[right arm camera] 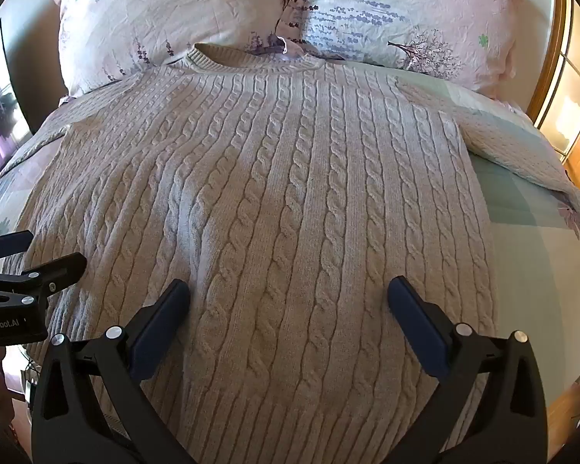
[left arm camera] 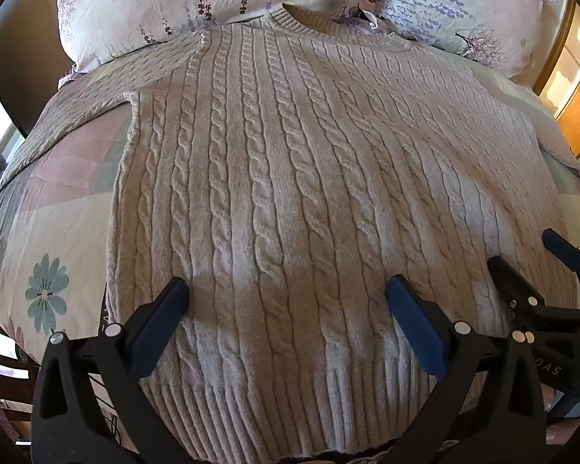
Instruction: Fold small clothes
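Observation:
A cream cable-knit sweater (left arm camera: pixel 290 178) lies flat on the bed, front up, collar at the far end by the pillows, ribbed hem nearest me. It also fills the right wrist view (right arm camera: pixel 274 201). Its left sleeve (left arm camera: pixel 81 116) spreads out to the left, its right sleeve (right arm camera: pixel 521 154) to the right. My left gripper (left arm camera: pixel 288 294) is open and empty, hovering over the lower body of the sweater. My right gripper (right arm camera: pixel 290 294) is open and empty over the same area, to the right of the left one, and shows in the left wrist view (left arm camera: pixel 529 255).
Two floral pillows (right arm camera: pixel 174 15) (right arm camera: pixel 413 11) lie at the head of the bed. The patchwork floral bedspread (left arm camera: pixel 50 255) shows around the sweater. A wooden cabinet (right arm camera: pixel 575 116) stands at the right, a window at the left.

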`<state>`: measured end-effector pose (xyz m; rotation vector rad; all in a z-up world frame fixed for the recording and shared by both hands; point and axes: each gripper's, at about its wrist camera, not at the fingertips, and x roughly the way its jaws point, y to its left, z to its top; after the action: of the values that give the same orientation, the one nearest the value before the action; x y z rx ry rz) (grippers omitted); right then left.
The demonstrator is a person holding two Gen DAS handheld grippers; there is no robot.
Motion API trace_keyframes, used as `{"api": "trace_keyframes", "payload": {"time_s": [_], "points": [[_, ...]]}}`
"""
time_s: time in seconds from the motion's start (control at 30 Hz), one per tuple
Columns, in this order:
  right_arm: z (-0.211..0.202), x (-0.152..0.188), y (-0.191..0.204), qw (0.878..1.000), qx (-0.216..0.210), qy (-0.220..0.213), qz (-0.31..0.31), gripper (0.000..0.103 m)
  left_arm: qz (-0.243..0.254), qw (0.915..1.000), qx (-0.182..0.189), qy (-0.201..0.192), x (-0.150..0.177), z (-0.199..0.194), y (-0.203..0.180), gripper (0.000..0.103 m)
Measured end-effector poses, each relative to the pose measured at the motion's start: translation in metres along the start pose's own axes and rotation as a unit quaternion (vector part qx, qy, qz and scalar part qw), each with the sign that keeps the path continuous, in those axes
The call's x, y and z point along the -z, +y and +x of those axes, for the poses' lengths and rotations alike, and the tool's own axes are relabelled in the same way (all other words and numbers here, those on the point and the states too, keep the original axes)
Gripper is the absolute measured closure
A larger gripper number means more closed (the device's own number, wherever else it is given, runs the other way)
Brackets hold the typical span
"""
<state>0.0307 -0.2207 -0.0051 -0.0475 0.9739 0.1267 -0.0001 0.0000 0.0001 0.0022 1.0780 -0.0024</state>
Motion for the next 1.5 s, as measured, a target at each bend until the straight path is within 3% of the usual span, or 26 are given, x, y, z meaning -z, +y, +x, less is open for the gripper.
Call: {"api": "trace_keyframes", "payload": {"time_s": [1.5], "points": [[0.0014,-0.0007,0.0009,1.000,0.001,0.000,0.000,0.001,0.002,1.0000,-0.002,-0.004,0.0033,0.0000,-0.0001,0.002]]}}
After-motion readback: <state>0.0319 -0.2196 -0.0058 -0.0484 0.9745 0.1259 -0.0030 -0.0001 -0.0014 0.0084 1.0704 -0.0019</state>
